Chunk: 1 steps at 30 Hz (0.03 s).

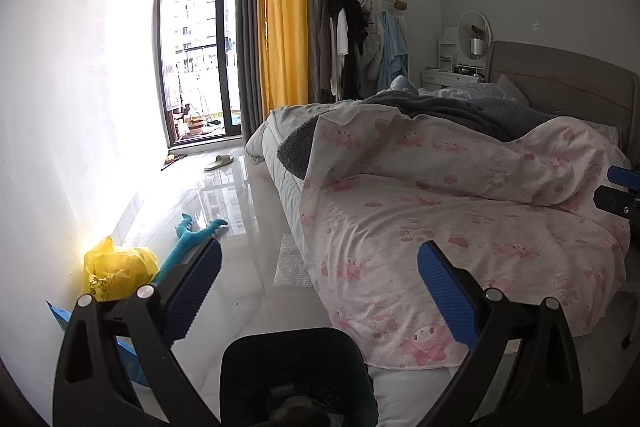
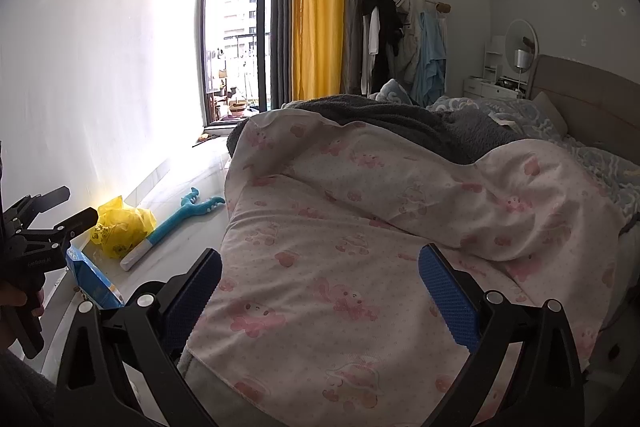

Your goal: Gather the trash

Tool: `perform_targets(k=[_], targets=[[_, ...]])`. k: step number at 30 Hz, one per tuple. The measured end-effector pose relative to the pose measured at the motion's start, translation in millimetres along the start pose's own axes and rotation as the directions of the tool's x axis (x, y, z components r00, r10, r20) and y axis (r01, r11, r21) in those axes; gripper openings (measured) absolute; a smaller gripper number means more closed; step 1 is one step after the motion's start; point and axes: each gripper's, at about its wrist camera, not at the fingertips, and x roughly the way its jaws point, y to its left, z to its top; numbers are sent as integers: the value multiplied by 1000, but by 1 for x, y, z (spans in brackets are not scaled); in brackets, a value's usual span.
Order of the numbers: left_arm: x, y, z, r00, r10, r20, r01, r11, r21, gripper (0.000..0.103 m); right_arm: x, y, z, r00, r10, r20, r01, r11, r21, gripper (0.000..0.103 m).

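Observation:
A crumpled yellow plastic bag (image 1: 116,269) lies on the floor by the left wall; it also shows in the right wrist view (image 2: 120,227). A flat blue package (image 1: 128,351) lies near it, seen too in the right wrist view (image 2: 94,281). A piece of clear bubble wrap (image 1: 292,261) lies on the floor beside the bed. My left gripper (image 1: 320,267) is open and empty above the floor. My right gripper (image 2: 320,267) is open and empty above the pink bedspread (image 2: 360,247). The left gripper also shows at the left edge of the right wrist view (image 2: 64,207).
A teal toy claw stick (image 2: 176,223) lies on the glossy tiled floor (image 1: 240,227). A black bin (image 1: 298,371) stands below my left gripper. The bed (image 1: 460,207) fills the right side. A slipper (image 1: 219,161) lies near the balcony door (image 1: 200,39). Clothes rack (image 1: 360,39) stands behind.

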Motion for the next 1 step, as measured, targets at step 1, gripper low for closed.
perform_targets(k=[1], targets=[[0, 0, 1, 1000, -1, 1, 1, 1000, 3, 100, 0, 0, 0, 1000, 0, 0, 0, 1000, 0, 100]])
